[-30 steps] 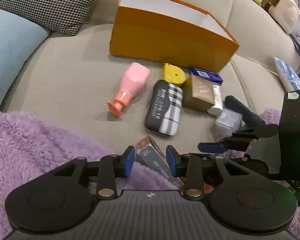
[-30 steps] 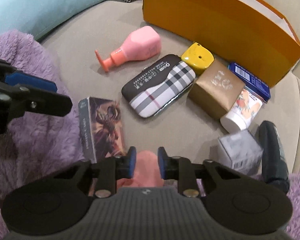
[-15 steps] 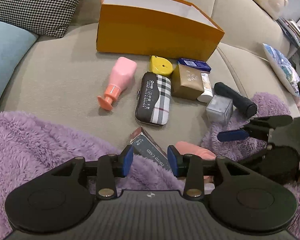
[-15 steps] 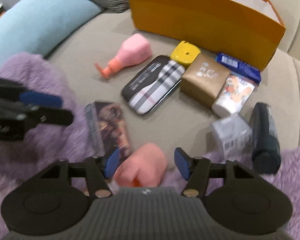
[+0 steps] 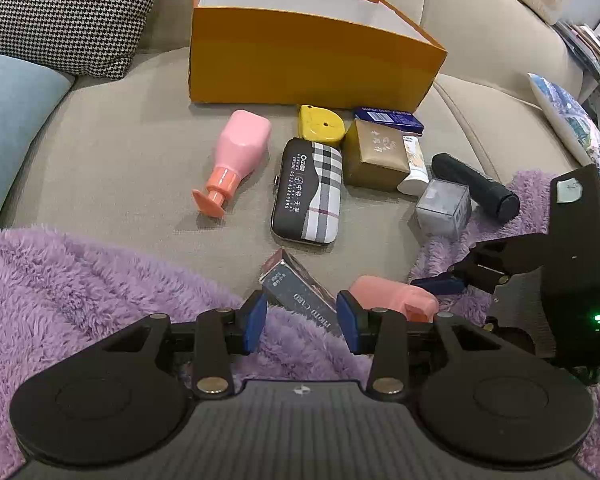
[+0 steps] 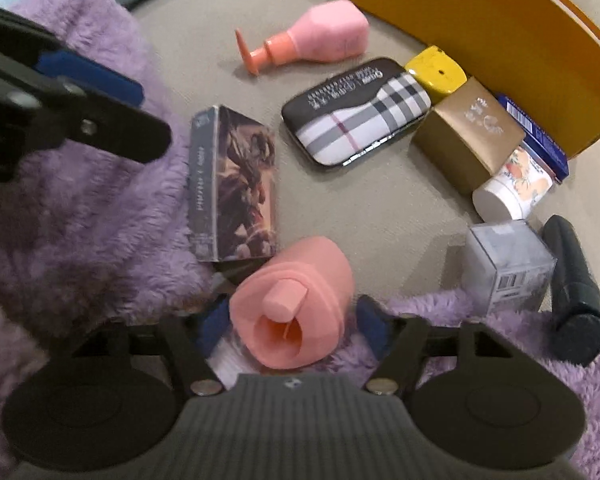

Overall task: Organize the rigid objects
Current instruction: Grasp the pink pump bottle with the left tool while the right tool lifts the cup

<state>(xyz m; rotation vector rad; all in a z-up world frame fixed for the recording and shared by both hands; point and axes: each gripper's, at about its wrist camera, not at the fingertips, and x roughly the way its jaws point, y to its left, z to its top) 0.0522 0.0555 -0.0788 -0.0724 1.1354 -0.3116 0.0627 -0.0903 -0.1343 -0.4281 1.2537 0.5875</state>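
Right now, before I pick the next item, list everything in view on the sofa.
orange box: 1, orange, rear of seat
pink bottle: 1, pink, lying left
yellow case: 1, yellow, by box
plaid case: 1, black-plaid, centre
gold box: 1, gold, right of plaid case
blue box: 1, blue, behind gold box
white jar: 1, white, lying beside gold box
clear cube: 1, clear-grey, right
black cylinder: 1, black, far right
card box: 1, dark, front
peach bottle: 1, peach, front
purple blanket: 1, purple, foreground
left hand-held gripper: open
right hand-held gripper: closing around peach bottle
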